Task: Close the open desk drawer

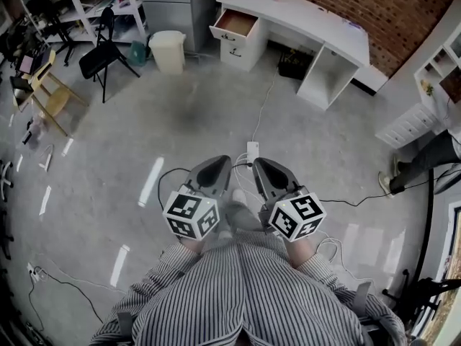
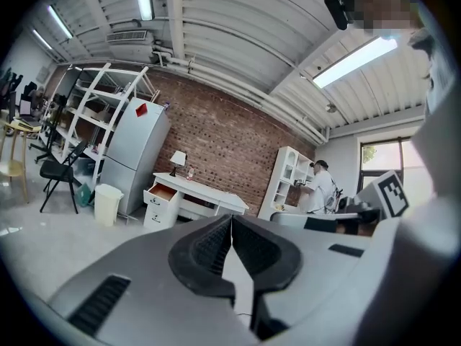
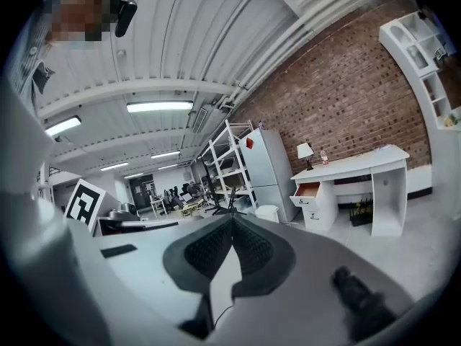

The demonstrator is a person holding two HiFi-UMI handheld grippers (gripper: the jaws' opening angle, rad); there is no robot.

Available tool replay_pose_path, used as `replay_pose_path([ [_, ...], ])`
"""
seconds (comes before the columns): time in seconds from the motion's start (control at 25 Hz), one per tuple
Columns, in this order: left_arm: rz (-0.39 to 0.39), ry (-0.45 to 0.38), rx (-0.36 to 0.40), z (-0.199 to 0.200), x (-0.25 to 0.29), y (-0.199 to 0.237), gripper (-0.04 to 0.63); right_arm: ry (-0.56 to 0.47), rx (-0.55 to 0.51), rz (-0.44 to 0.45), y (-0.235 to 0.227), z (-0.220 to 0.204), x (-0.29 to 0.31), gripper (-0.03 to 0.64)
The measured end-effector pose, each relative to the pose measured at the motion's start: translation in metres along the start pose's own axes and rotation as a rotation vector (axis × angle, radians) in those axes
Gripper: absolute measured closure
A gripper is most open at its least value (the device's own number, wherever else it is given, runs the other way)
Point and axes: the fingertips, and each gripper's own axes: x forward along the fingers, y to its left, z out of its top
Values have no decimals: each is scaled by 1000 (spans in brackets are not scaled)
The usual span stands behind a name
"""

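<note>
The white desk (image 1: 328, 31) stands far across the room against the brick wall. Its top left drawer (image 1: 234, 26) is pulled out, showing a brown inside. The same open drawer (image 2: 163, 192) shows small in the left gripper view and, again as the open drawer (image 3: 307, 189), in the right gripper view. My left gripper (image 1: 222, 161) and right gripper (image 1: 258, 163) are held side by side close to my body, well short of the desk. Both are shut on nothing, with the jaws meeting at the tips in the left gripper (image 2: 231, 219) and right gripper (image 3: 232, 219) views.
A cream bin (image 1: 168, 51) and a grey cabinet (image 1: 176, 2) stand left of the desk. A black folding chair (image 1: 104, 49) and a wooden chair (image 1: 47, 85) are at the left. A power strip (image 1: 252, 150) with cables lies ahead. A person (image 1: 432, 157) stands by the white shelf (image 1: 432, 71).
</note>
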Motion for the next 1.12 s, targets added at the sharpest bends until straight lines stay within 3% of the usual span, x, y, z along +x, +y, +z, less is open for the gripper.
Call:
replay_pose_path([
  [0.24,2,44,8,-4,43,26,580,61,-4,17,-20,-14,49,601],
  [0.52,4,52,52,25,121,71,580,52,46,66,-75,22,120,601],
  [0.88,31,29,63,70,240,124,580,52,-14,84,-169,82,209,601],
  [1.12,57,27,49,81,285,147,580,61,-25,94,-209,96,244,601],
])
